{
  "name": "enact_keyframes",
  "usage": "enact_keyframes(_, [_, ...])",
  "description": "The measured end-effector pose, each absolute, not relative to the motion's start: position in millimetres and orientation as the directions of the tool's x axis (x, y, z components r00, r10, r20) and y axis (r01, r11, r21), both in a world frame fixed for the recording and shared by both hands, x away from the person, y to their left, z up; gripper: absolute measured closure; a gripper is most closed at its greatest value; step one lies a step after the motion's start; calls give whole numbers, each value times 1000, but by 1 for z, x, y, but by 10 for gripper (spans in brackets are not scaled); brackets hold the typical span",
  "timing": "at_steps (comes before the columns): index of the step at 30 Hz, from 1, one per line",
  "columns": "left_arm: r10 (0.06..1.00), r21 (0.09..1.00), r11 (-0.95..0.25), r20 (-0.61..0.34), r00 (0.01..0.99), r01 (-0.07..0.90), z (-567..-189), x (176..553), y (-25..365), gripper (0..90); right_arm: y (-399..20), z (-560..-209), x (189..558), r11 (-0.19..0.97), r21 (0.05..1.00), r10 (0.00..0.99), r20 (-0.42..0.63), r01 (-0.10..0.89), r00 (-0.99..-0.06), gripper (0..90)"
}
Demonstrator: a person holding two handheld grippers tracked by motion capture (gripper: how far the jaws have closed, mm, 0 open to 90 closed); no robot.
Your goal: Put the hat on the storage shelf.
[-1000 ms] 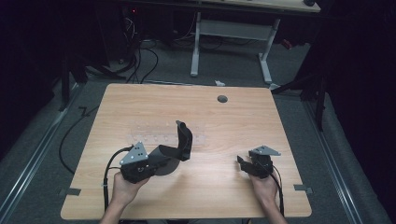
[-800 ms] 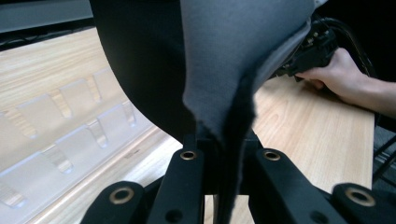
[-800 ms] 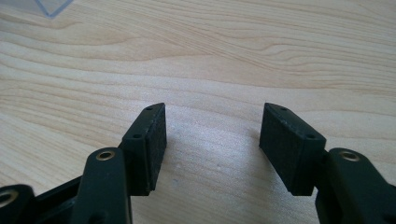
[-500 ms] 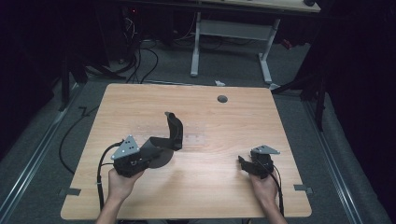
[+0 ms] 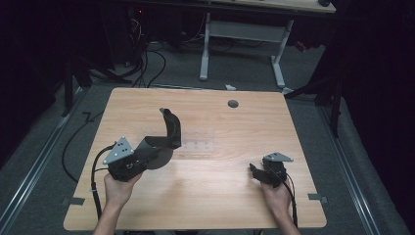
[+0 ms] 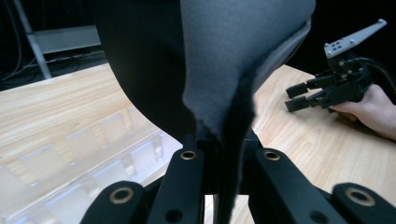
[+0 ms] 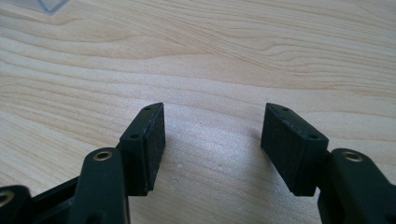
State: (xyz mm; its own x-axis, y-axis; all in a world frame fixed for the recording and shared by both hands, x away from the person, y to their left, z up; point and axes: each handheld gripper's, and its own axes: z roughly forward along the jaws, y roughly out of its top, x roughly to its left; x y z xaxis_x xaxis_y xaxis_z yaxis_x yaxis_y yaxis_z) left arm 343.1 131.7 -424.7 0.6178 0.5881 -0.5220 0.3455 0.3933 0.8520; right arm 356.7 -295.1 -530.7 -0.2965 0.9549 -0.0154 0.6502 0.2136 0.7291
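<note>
Up front, left gripper point(image 5: 147, 157) fingers pinch a dark, grey-lined sock point(image 5: 169, 132); right gripper point(image 5: 258, 172) fingers spread.

My left gripper point(image 6: 219, 154) pinched a dark grey felt-like sheet point(image 6: 233, 60). Beyond, the right gripper point(image 6: 327, 91) lay on the pale wooden table point(image 6: 56, 121).

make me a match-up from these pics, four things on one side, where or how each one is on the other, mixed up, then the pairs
Things
1. left gripper
2. right gripper
3. dark cloth
4. round hole

States or places
A. in the tabletop near the far edge
B. jaws apart, nothing between them
C. pinched at one end, the rest standing up above the table
D. jaws closed on fabric

Pairs: 1-D, 2-B, 3-C, 4-A
</note>
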Motion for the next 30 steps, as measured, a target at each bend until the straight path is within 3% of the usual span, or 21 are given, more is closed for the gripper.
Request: enact_keyframes(30, [664,862,442,-500,556,247,-419,370,157,862,-295,-531,357,215,730,955,-18,649,-296,400])
